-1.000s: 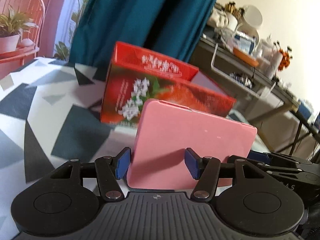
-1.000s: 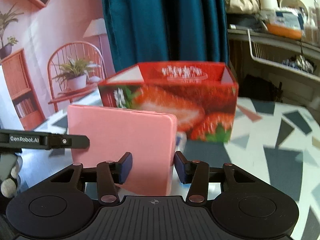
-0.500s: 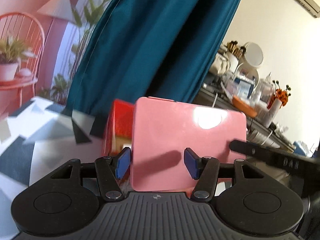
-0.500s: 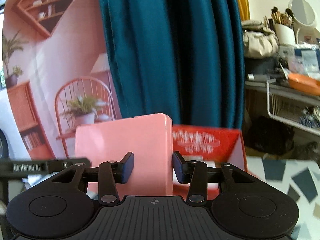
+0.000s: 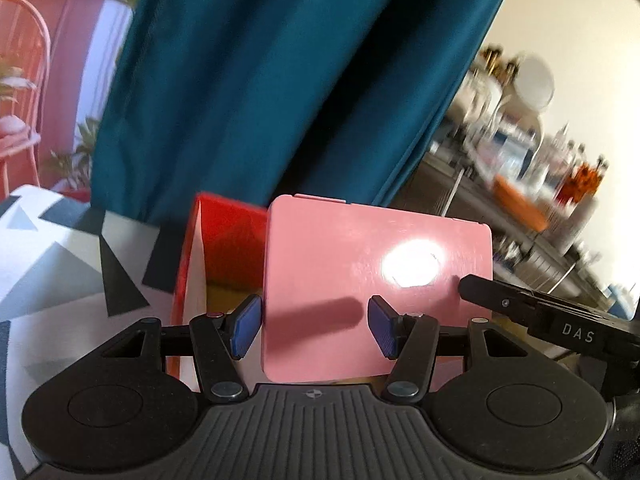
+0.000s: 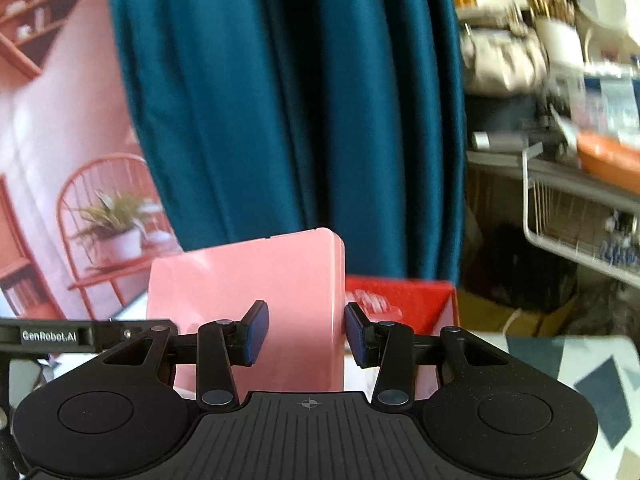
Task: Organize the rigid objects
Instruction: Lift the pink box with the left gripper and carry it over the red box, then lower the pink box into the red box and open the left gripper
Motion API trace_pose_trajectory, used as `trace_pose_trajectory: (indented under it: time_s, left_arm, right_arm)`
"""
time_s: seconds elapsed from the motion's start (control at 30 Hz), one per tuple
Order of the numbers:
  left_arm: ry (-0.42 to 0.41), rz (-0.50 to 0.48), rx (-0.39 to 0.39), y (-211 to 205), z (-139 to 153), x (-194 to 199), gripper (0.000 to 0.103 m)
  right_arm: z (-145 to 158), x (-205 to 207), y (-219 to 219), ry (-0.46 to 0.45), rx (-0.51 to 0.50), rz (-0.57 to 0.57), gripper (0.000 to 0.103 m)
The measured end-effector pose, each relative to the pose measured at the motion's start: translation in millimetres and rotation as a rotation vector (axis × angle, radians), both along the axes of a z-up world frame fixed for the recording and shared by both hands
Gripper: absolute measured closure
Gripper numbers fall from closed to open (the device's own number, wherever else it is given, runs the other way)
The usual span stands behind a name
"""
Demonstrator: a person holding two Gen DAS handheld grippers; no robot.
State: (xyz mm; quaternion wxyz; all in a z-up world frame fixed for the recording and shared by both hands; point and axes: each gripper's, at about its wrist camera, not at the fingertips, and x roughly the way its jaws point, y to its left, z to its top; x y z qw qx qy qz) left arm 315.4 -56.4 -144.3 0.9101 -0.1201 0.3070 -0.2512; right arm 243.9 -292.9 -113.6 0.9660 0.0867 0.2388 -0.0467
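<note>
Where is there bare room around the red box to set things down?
Bare patterned tablecloth left of the red box, and again right of it. What shows of the box's open inside, behind the pink case, looks free. Crowded: the shelf far right.

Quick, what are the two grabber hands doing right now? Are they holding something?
Left gripper: closed on the pink case, at its left end.
Right gripper: closed on the same pink case, at its right end.

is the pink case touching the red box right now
Cannot tell. In both wrist views the pink case overlaps the open red box behind it, so neither contact nor a gap between them shows plainly.
</note>
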Motion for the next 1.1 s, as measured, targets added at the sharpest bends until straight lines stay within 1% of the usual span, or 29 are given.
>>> trace_pose_trajectory:
  time_s: [0.07,0.13,0.17,0.2,0.27,0.3,0.37,0.43,0.57,0.67,0.77,0.9,0.97,1.0,1.03,1.07,1.1]
  left_arm:
    - [0.016,-0.003,0.043,-8,-12,4,0.043]
    - [0.029,-0.007,0.061,-11,-20,8,0.043]
    - [0.025,-0.005,0.085,-13,-24,10,0.043]
    - [0.015,-0.003,0.127,-17,-26,9,0.044]
    - [0.003,-0.006,0.182,-22,-32,11,0.044]
    - [0.010,-0.006,0.201,-22,-35,13,0.044]
    - [-0.017,-0.003,0.241,-27,-38,15,0.045]
    - [-0.023,-0.001,0.252,-27,-37,18,0.045]
    - [-0.032,-0.010,0.287,-30,-35,18,0.044]
    - [-0.051,-0.020,0.318,-33,-37,16,0.045]
    - [-0.059,-0.025,0.319,-32,-38,15,0.045]
    - [-0.078,-0.006,0.296,-30,-37,17,0.041]
    - [-0.119,0.017,0.322,-31,-33,11,0.038]
    - [-0.134,0.021,0.325,-30,-30,8,0.033]
    - [-0.141,0.019,0.318,-28,-27,5,0.028]
    - [-0.146,0.017,0.306,-26,-23,2,0.025]
    - [-0.152,0.019,0.300,-24,-20,-1,0.021]
  right_arm:
    - [-20,9,-12,0.046,0.026,-0.002,0.064]
    - [-40,18,-21,0.096,0.044,-0.013,0.066]
    - [-48,24,-25,0.123,0.057,-0.021,0.068]
    - [-57,27,-28,0.142,0.084,-0.023,0.068]
    - [-70,30,-32,0.154,0.134,-0.031,0.069]
    - [-75,30,-32,0.161,0.142,-0.034,0.069]
    - [-83,34,-32,0.178,0.150,-0.029,0.070]
    - [-88,36,-33,0.194,0.152,-0.036,0.070]
    - [-97,40,-33,0.240,0.165,-0.049,0.076]
    - [-98,41,-32,0.241,0.145,-0.056,0.076]
    - [-97,42,-31,0.243,0.141,-0.063,0.077]
    - [-93,38,-21,0.255,0.040,-0.074,0.074]
    - [-90,36,-17,0.255,-0.011,-0.066,0.070]
    - [-87,33,-15,0.250,-0.034,-0.060,0.069]
    - [-85,30,-13,0.244,-0.050,-0.054,0.064]
    - [-83,27,-12,0.237,-0.060,-0.047,0.059]
    - [-80,23,-11,0.223,-0.063,-0.043,0.056]
